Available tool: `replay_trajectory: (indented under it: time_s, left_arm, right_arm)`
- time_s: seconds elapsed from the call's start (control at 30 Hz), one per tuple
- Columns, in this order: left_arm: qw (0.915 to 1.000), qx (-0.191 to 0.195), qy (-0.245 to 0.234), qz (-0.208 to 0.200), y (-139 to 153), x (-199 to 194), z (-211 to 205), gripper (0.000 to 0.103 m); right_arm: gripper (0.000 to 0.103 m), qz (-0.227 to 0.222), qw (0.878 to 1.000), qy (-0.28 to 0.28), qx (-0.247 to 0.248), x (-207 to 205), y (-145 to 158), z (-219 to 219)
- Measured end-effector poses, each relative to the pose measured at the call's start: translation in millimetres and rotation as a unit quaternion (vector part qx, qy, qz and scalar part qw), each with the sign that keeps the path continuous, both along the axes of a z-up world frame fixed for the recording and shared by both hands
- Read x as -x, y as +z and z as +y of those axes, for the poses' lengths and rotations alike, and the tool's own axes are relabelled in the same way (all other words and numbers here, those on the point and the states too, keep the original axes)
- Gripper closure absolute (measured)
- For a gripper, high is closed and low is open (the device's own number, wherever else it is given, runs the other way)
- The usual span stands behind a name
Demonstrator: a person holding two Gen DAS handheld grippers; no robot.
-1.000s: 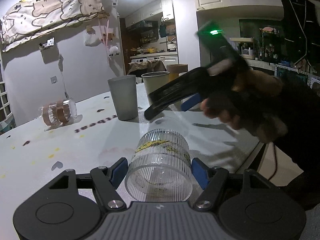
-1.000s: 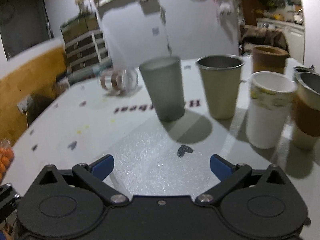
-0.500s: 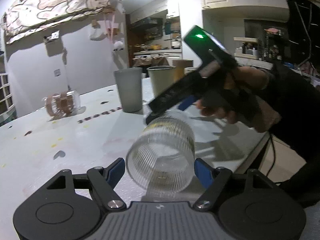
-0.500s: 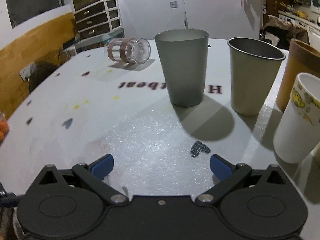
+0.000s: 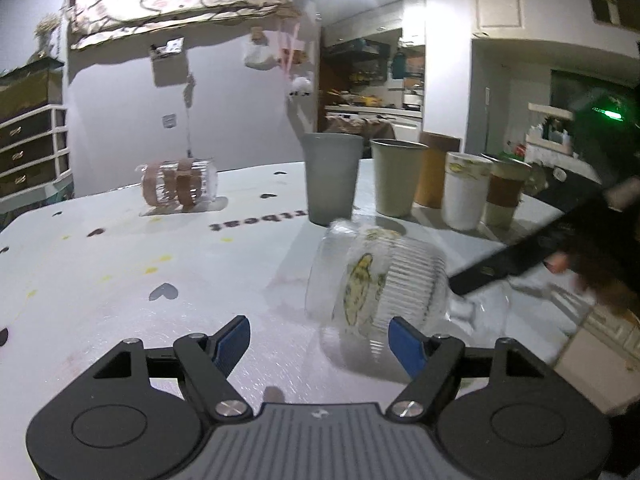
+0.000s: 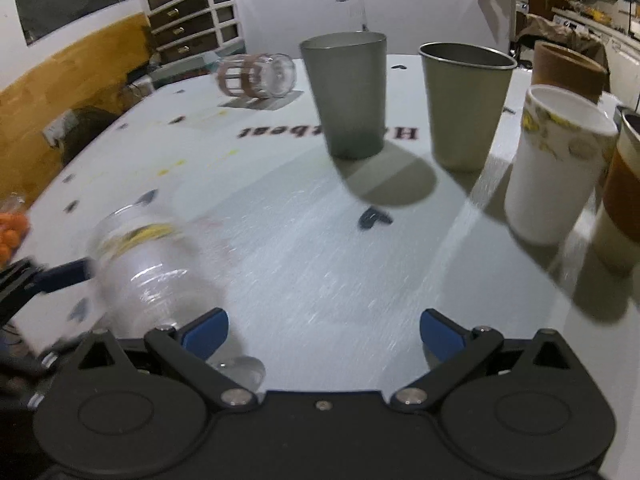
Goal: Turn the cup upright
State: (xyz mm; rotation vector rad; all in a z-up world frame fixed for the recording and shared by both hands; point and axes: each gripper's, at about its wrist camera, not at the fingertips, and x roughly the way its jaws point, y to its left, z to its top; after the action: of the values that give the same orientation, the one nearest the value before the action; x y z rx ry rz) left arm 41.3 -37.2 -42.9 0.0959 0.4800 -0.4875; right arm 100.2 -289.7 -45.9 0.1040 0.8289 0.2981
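Ribbed clear glass cup (image 5: pixel 376 284) with a yellow print lies tipped on its side on the white table (image 5: pixel 120 248), blurred in both views, so we judge it is mid-turn and not yet upright. It sits at the near right of the left wrist view, just ahead of the right pad of our left gripper (image 5: pixel 320 338), whose jaws stand apart and clamp nothing. In the right wrist view the same cup is at the near left, beside the left pad of our right gripper (image 6: pixel 322 330), also spread wide and empty. We take it both tools flank the cup to nudge and steady it, not to pinch it; we cannot tell whether either touches it.

Counting cups: five stand upright in a row at the far right: a grey tumbler (image 5: pixel 330 178), a metal cup (image 5: pixel 396 176), a brown cup (image 5: pixel 434 170), a white printed cup (image 5: pixel 466 190) and a brown-sleeved cup (image 5: pixel 506 192). One striped clear glass (image 5: pixel 178 182) lies on its side at the far left. That makes two cups down, five up.
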Motion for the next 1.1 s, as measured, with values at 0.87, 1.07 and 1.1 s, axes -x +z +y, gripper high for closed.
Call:
replay_trajectory:
  time_s: [0.87, 1.07, 1.1]
  left_arm:
    - [0.9748, 0.137, -0.035, 0.172, 17.1, -56.9, -30.1, 0.028]
    - [0.9732, 0.134, -0.021, 0.186, 12.9, -68.5, -33.9, 0.032]
    - [0.9729, 0.135, -0.021, 0.186, 13.0, -68.6, -33.2, 0.032]
  right_arm:
    - [0.044, 0.025, 0.981, 0.072, -0.179, 44.2, -11.5, 17.8]
    - [0.045, 0.021, 0.982, 0.098, -0.161, 45.1, -10.4, 35.5]
    - [0.044, 0.021, 0.982, 0.097, -0.159, 45.7, -10.7, 34.7]
